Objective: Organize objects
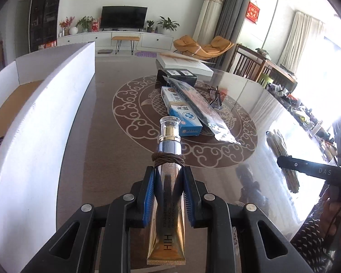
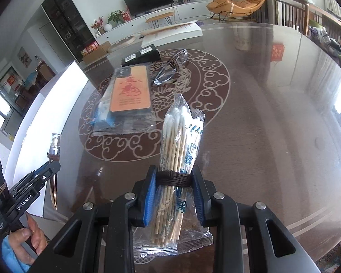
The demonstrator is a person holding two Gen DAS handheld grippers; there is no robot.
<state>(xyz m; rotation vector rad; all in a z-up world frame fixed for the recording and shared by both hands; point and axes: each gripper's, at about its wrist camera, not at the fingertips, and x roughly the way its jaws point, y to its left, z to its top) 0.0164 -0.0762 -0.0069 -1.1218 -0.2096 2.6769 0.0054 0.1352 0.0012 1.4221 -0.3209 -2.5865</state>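
So the left gripper (image 1: 169, 177) is clamped on a gold tube (image 1: 168, 204), blue pads squeezing its sides, clear cap pointing away from the camera and a brown cord wrapped round the tube just ahead of the fingertips. The tube's held up off the glass table (image 1: 97, 122), right beside a white box (image 1: 45, 113) that's open at the top with a cardboard floor showing inside. The right gripper (image 2: 174, 177) has its pads pressed on a pack of swabs (image 2: 181, 136), gripping it at a dark cord band round the middle, cotton tips pointing forward and the wrapper's tail crumpled under the jaws. It's up in the air over the table too. Still lying on the table in the middle of the round pattern: a phone case (image 2: 129, 91) in a clear bag lying across a blue box (image 1: 181, 111), a black box (image 2: 141, 55) further back, and glasses (image 2: 170, 69) next to it. A hand (image 2: 31, 234) holds the left gripper's handle at the bottom left of the right view.
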